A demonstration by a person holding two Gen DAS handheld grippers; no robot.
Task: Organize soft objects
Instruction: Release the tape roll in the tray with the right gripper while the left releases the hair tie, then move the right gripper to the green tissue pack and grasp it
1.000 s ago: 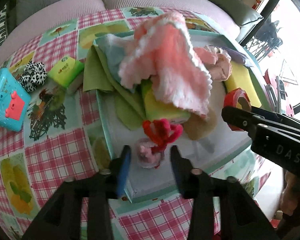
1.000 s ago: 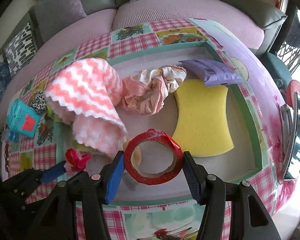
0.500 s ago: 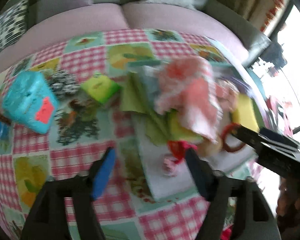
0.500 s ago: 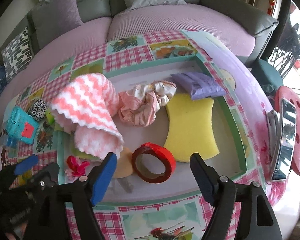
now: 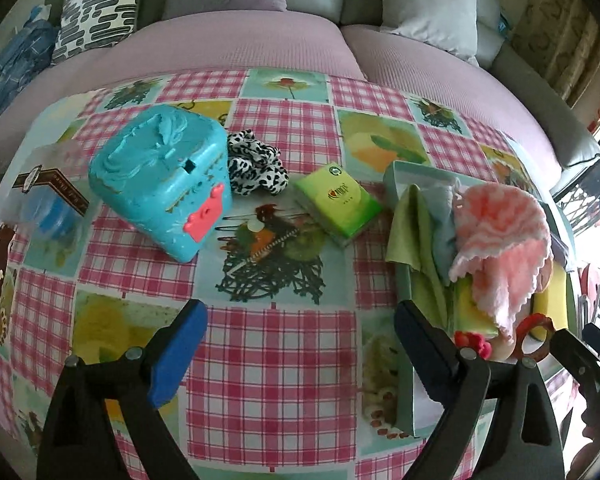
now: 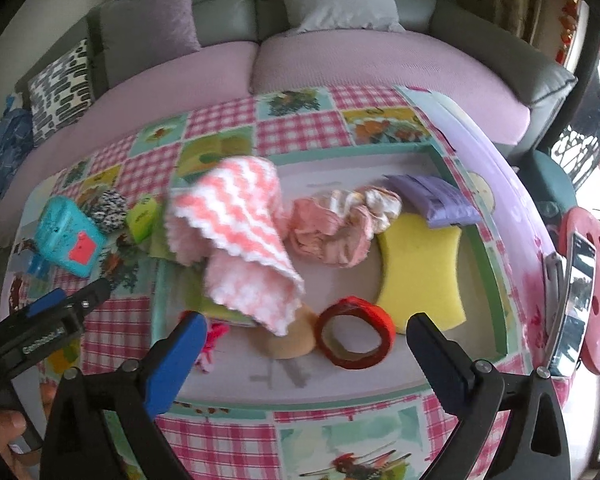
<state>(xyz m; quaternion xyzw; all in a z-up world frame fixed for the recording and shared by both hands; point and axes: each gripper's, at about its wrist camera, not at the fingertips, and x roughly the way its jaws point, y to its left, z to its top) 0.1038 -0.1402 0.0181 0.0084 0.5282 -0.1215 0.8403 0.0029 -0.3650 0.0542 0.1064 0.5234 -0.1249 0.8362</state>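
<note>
Both my jaws have just been opening and are standing apart, empty: left gripper (image 5: 300, 354) over worktop (image 5: 276, 360), right gripper (image 6: 306, 356) over tray (image 6: 496, 280). Leopard scrunchie (image 5: 256, 168) is waiting far left; reaching risks nudging the teal box (image 5: 160, 184).

Pink zigzag cloth (image 6: 236, 236) covers most of the green cloth (image 5: 410, 224) and whatever's stacked under it; its edges are motion-smeared in the right wrist view. Tan round thing (image 6: 292, 340) half under the cloth, can't ID. Red-pink fuzzy item (image 6: 214, 338) sits behind the right gripper's finger (image 6: 176, 364). Tray (image 5: 404, 364) cut off by the left view's right edge. Tissue pack (image 5: 336, 204) print too small to read.
</note>
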